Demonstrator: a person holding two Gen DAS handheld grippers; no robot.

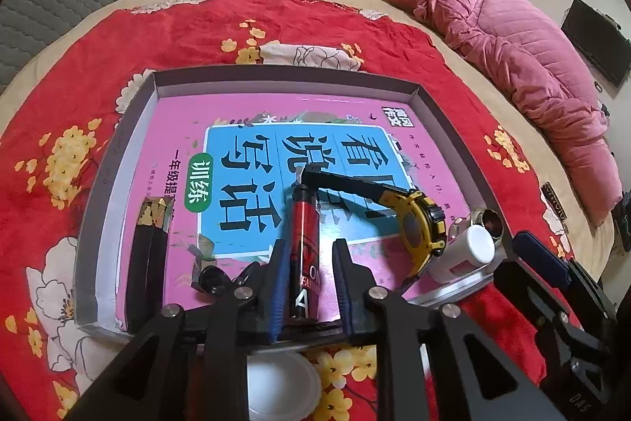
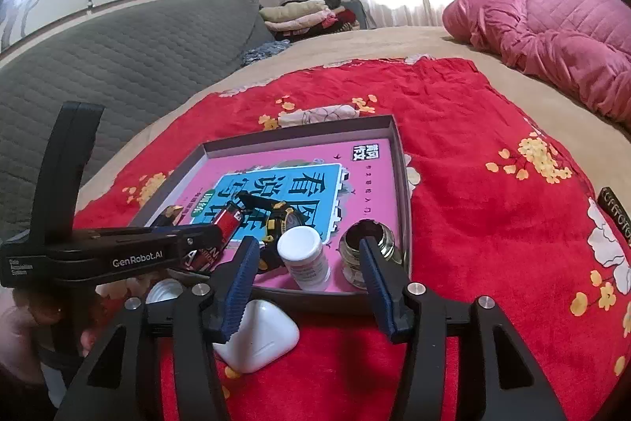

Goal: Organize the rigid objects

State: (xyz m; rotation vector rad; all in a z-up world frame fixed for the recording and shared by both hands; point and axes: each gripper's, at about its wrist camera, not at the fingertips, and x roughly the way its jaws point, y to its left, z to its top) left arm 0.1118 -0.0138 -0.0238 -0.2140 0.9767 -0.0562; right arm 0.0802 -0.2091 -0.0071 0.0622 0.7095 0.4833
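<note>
A shallow grey box tray [image 1: 130, 129] lined with a pink book lies on the red floral cloth. In it lie a red and black cylinder [image 1: 303, 247], a yellow and black watch [image 1: 418, 223], a white bottle [image 1: 469, 247], a small glass jar [image 1: 489, 219] and a black and gold stick [image 1: 152, 255]. My left gripper [image 1: 309, 279] is open, its fingers either side of the red cylinder. My right gripper [image 2: 307, 283] is open at the tray's near edge, before the white bottle [image 2: 305, 257] and the jar [image 2: 368, 251].
A white triangular case [image 2: 260, 338] lies on the cloth under my right gripper. A white round lid [image 1: 280, 385] lies below my left gripper. A pink quilt [image 1: 524, 66] lies at the far right, a grey headboard [image 2: 118, 58] at the left.
</note>
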